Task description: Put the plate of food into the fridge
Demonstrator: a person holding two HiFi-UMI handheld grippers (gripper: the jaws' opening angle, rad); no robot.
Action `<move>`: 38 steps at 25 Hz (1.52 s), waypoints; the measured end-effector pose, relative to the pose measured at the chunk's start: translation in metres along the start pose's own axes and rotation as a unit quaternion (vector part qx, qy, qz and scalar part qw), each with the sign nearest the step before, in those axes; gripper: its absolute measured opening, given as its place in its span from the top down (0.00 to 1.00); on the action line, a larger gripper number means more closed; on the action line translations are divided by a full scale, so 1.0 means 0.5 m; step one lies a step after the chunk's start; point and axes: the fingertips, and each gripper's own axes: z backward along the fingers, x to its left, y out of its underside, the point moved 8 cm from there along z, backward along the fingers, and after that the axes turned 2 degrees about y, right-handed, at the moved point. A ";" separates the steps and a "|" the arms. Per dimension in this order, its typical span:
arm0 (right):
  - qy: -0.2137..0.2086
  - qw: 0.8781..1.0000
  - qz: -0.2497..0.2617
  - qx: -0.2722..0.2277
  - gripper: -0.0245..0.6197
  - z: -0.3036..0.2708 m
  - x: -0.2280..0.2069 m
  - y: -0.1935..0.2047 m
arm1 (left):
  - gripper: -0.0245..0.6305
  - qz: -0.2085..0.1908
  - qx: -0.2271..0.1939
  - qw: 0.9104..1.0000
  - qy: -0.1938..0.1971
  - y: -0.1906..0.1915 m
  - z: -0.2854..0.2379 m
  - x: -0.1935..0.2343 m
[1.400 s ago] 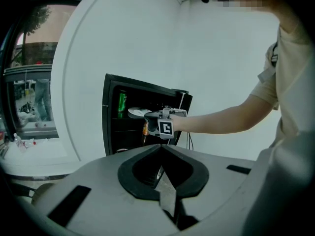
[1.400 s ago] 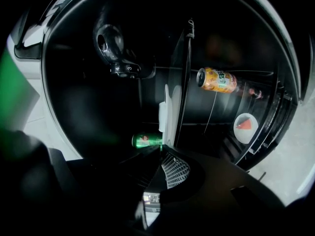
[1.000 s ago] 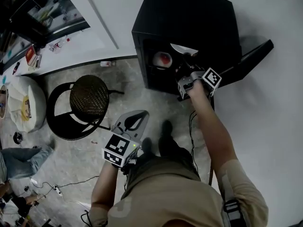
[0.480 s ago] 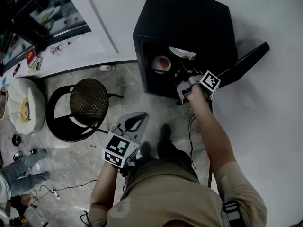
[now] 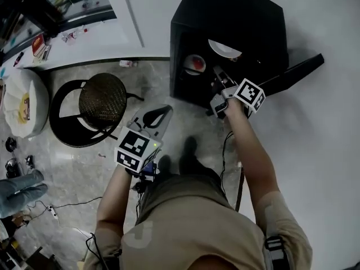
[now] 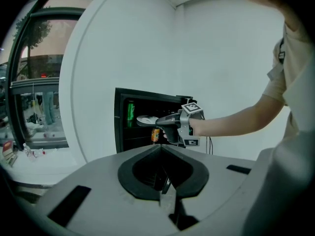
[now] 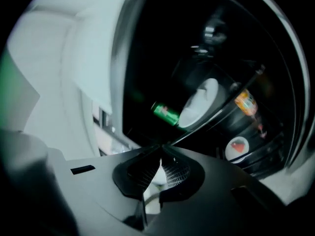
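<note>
Left gripper (image 5: 160, 114): jaws together, empty, idle near my waist. Right gripper (image 5: 218, 84): jaws together on nothing, at the fridge (image 5: 236, 10) mouth. White plate (image 5: 225, 49) now sits farther in on the upper shelf than a second ago. I judge it placed, with the door (image 5: 292, 75) to shut.

One fridge (image 5: 236, 16), two plates (image 5: 225, 49) (image 5: 194, 64), two cans (image 6: 131, 113) (image 6: 155, 134), one stool (image 5: 102, 107), two hand-held grippers (image 5: 163, 110) (image 5: 218, 79).

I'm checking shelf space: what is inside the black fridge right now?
Inside the fridge: a white plate and green can on the upper shelf, an orange can and a dish of red food lower down. The back is too dark to see.
</note>
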 end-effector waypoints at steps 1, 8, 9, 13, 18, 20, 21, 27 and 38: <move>-0.001 0.999 0.031 0.013 0.92 0.004 0.014 0.008 | 0.94 -0.001 -0.003 1.000 -0.003 -0.001 0.003 0.005; -0.021 0.956 0.273 0.108 0.92 0.024 0.125 0.096 | 0.94 0.005 -0.025 1.000 -0.015 -0.009 0.026 0.029; -0.026 0.947 0.298 0.115 0.92 0.028 0.138 0.108 | 0.94 0.006 -0.027 0.999 -0.016 -0.009 0.029 0.029; -0.052 0.920 0.367 0.125 0.92 0.041 0.190 0.152 | 0.94 0.016 -0.043 0.999 -0.022 0.000 0.045 0.028; -0.087 0.901 0.406 0.123 0.92 0.053 0.248 0.189 | 0.94 0.025 -0.056 0.998 -0.026 0.009 0.064 0.027; -0.097 0.897 0.414 0.118 0.92 0.059 0.267 0.200 | 0.94 0.027 -0.059 0.998 -0.028 0.014 0.073 0.024; -0.101 0.896 0.417 0.115 0.92 0.062 0.275 0.204 | 0.94 0.027 -0.059 0.997 -0.028 0.016 0.077 0.023; -0.097 0.920 0.364 0.110 0.92 0.072 0.295 0.233 | 0.94 0.025 -0.067 0.997 -0.039 0.031 0.115 0.023; -0.087 0.922 0.371 0.073 0.92 0.119 0.325 0.280 | 0.94 0.029 -0.099 0.993 -0.052 0.047 0.183 0.013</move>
